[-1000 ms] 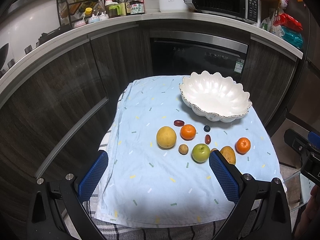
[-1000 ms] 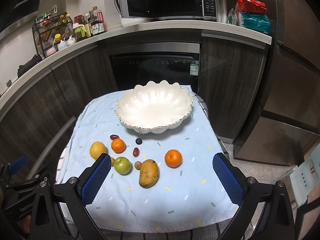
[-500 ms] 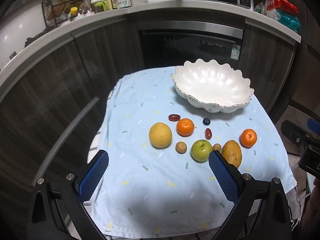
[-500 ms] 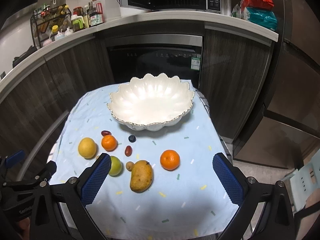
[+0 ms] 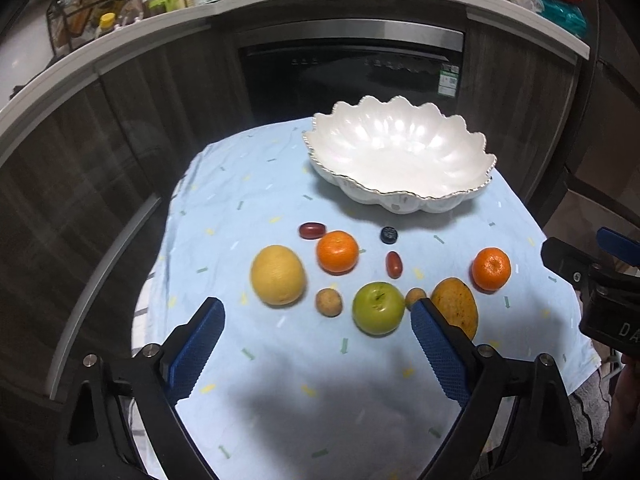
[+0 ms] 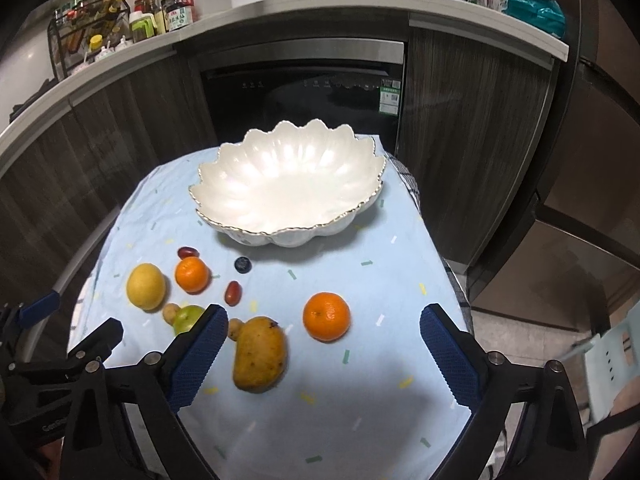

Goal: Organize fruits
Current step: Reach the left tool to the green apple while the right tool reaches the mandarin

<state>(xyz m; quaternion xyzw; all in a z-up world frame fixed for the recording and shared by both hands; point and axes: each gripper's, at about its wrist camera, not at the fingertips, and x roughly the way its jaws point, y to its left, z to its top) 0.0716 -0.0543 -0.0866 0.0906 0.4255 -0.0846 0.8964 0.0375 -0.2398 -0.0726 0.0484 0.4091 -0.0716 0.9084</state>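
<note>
A white scalloped bowl [image 5: 400,160] [image 6: 288,184] stands empty at the back of the blue cloth. In front lie a yellow pear [image 5: 277,275] [image 6: 145,286], two oranges [image 5: 337,251] [image 5: 491,269] [image 6: 326,316], a green apple [image 5: 378,308] [image 6: 188,318], a mango [image 5: 456,306] [image 6: 260,354], small brown fruits [image 5: 329,302], red dates [image 5: 394,264] [image 6: 233,293] and a dark blueberry [image 5: 389,235] [image 6: 243,265]. My left gripper [image 5: 316,344] is open and empty above the near cloth, below the pear and apple. My right gripper [image 6: 324,350] is open and empty, above the mango and right orange.
The small table [image 6: 360,400] drops off at its right and near edges. Dark cabinets and an oven [image 5: 352,72] stand behind, with a counter holding bottles [image 6: 120,20] and a microwave. The right gripper's body shows at the left wrist view's right edge [image 5: 600,292].
Both grippers have moved forward and lower toward the fruits, which loom larger now. Both stay open. No fruit has moved.
</note>
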